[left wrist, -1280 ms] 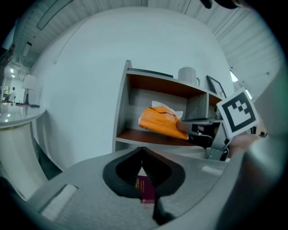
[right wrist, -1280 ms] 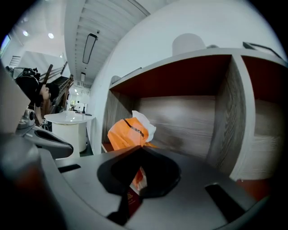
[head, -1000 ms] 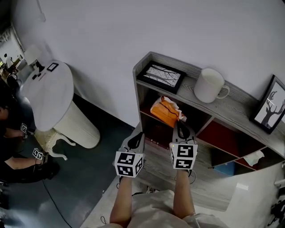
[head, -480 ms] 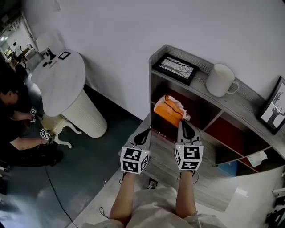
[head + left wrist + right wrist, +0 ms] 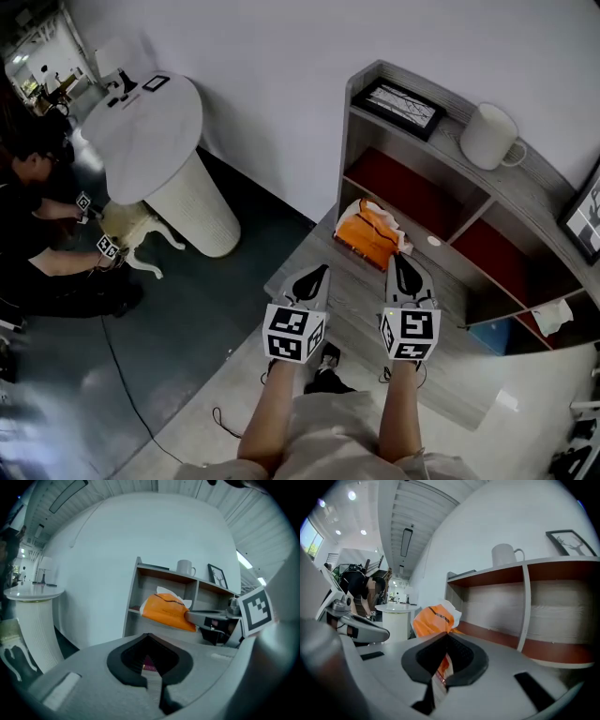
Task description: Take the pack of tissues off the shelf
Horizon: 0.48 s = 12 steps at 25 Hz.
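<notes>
The pack of tissues (image 5: pixel 368 234), likely soft and light, is clamped by one edge in the right gripper (image 5: pixel 401 264) fingers (image 5: pixel 465 661); the left gripper (image 5: pixel 315 277) fingers are together, empty.

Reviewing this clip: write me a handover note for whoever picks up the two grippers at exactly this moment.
Right gripper: shut on the orange pack of tissues, pinching one end.
Left gripper: shut, empty, level with the right one.
Pack: in the air in front of the shelf, outside its compartments.
Done: the pack is off the shelf.
Left: probably just to carry it clear and set it down; keep the right grip closed until then.
</notes>
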Motion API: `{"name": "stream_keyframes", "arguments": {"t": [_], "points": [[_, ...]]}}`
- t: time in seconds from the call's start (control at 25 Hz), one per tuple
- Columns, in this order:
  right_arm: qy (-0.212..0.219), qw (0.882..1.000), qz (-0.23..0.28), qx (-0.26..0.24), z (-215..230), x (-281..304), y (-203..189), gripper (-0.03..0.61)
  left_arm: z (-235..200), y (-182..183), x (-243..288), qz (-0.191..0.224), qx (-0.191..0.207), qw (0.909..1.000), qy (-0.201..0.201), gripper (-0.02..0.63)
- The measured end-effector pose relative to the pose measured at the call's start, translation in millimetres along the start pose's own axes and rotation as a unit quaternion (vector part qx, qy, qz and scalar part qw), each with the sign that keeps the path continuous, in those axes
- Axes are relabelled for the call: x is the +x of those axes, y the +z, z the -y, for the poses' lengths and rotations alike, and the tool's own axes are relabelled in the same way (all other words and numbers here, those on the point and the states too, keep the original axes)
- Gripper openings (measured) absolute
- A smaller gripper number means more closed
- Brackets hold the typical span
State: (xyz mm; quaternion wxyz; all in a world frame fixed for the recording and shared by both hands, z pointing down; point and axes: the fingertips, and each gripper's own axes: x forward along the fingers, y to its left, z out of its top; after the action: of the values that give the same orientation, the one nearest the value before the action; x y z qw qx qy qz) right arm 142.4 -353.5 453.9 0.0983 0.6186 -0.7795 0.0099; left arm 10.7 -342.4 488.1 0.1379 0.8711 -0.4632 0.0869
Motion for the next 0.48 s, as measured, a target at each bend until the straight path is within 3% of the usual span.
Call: {"name": "stream_keyframes", "arguments": {"t": [0.48], "points": [[0.019, 0.999, -0.042, 0.019, -25.6, -61.4, -58.5, 0.018, 28.4, -42.5, -60.2, -0.005, -0.03, 0.9995, 0.007, 0.008]]}}
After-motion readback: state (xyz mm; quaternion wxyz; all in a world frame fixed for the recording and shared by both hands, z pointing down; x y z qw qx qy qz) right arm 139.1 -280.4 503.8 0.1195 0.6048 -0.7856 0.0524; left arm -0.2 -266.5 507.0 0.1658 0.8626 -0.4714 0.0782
